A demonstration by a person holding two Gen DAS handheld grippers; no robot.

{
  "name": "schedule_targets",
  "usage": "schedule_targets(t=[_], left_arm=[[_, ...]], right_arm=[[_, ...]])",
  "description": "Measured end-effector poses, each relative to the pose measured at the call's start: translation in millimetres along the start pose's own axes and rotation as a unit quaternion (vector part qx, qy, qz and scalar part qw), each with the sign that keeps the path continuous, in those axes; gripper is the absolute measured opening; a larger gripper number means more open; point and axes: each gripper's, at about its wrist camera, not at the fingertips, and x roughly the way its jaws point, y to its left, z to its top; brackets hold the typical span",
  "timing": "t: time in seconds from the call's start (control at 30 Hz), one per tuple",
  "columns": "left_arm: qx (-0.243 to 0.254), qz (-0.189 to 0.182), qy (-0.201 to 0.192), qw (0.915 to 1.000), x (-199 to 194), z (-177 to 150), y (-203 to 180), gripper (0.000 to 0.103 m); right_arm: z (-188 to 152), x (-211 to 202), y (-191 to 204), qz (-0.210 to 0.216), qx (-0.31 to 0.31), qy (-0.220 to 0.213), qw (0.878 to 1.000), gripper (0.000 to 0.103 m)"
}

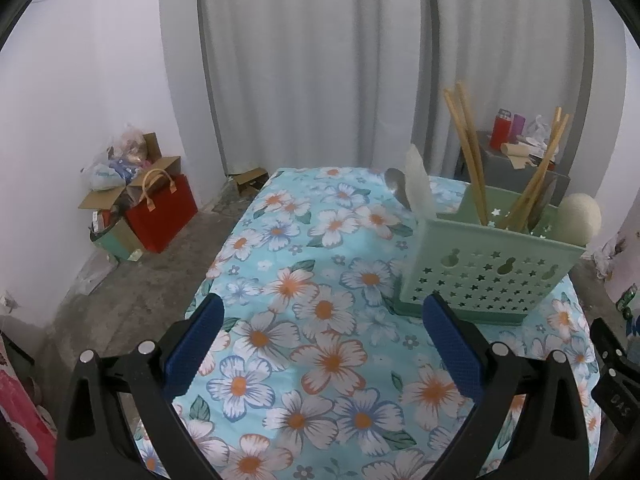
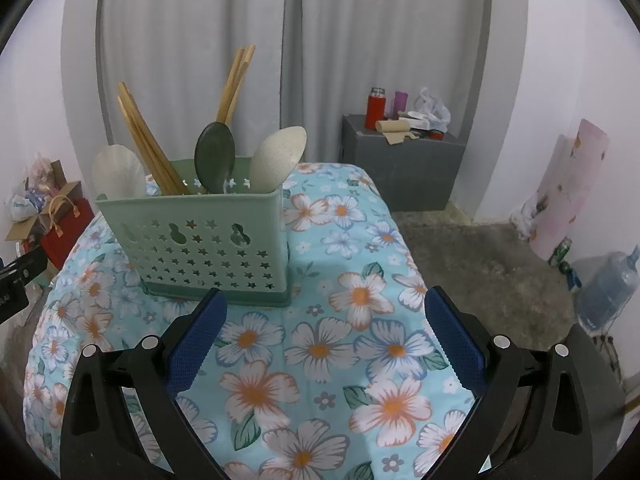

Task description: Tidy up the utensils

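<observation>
A pale green utensil holder [image 1: 486, 276] [image 2: 212, 240] with star cut-outs stands on the flowered tablecloth [image 1: 320, 320] [image 2: 340, 320]. Wooden chopsticks [image 1: 470, 152] [image 2: 148, 144], a dark spoon [image 2: 215, 158] and pale spoons [image 2: 276, 158] [image 1: 580, 214] stand upright in it. My left gripper [image 1: 324, 308] is open and empty, hovering above the cloth just left of the holder. My right gripper [image 2: 326, 304] is open and empty too, in front of the holder and a little to its right. No loose utensil lies on the cloth in either view.
A grey cabinet [image 2: 404, 168] with a red flask [image 2: 374, 108] and clutter stands behind the table. Boxes and a red bag [image 1: 160, 216] sit on the floor at left. A water jug [image 2: 608, 288] and a pink roll [image 2: 568, 192] stand at right.
</observation>
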Motion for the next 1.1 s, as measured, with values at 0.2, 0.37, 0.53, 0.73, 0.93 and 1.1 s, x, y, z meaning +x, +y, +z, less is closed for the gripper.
schedule_targets(t=[0.2, 0.37, 0.53, 0.73, 0.93, 1.1], left_arm=[[0.005, -0.007, -0.002, 1.0000, -1, 2, -3, 0.097], [0.012, -0.021, 0.004, 0.9997, 0, 3, -10, 0.097], [0.019, -0.031, 0.007, 0.9993, 0, 3, -18, 0.097], [0.025, -0.036, 0.005, 0.9990, 0, 6, -26, 0.097], [0.026, -0.038, 0.009, 0.9989, 0, 5, -29, 0.097], [0.026, -0.040, 0.012, 0.9988, 1, 5, -31, 0.097]], right_arm=[[2, 1, -1, 0.000, 0.000, 0.002, 1.000, 0.095], [3, 1, -3, -0.001, 0.002, 0.001, 1.000, 0.095], [3, 1, -4, -0.004, 0.000, 0.001, 1.000, 0.095], [4, 2, -7, -0.005, 0.002, 0.001, 1.000, 0.095], [3, 2, -7, -0.005, 0.001, 0.005, 1.000, 0.095], [1, 3, -7, -0.004, -0.001, 0.010, 1.000, 0.095]])
